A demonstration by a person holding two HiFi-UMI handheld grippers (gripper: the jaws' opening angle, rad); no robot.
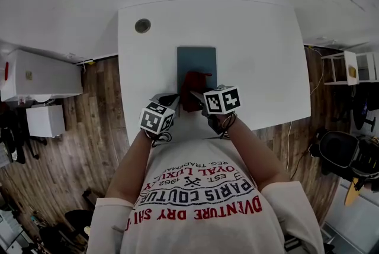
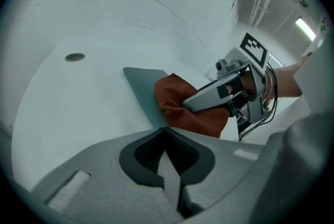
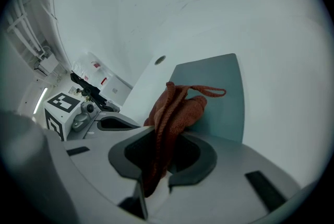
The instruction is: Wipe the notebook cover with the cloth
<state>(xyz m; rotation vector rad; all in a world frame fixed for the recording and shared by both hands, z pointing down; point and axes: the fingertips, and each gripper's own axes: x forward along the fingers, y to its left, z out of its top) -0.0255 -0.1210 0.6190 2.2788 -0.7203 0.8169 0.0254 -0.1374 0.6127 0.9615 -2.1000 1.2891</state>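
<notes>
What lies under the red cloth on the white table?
The teal notebook: its far part shows beyond the cloth, which the right tool grips. The near part of the cover is hidden beneath the cloth.

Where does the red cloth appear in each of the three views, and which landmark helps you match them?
Head view: cloth at centre, on the near end of the notebook.
Left gripper view: cloth right of centre, held by the right hand-held gripper.
Right gripper view: cloth at centre, rising from the jaws.
Shared landmark: round hole in the table.
</notes>
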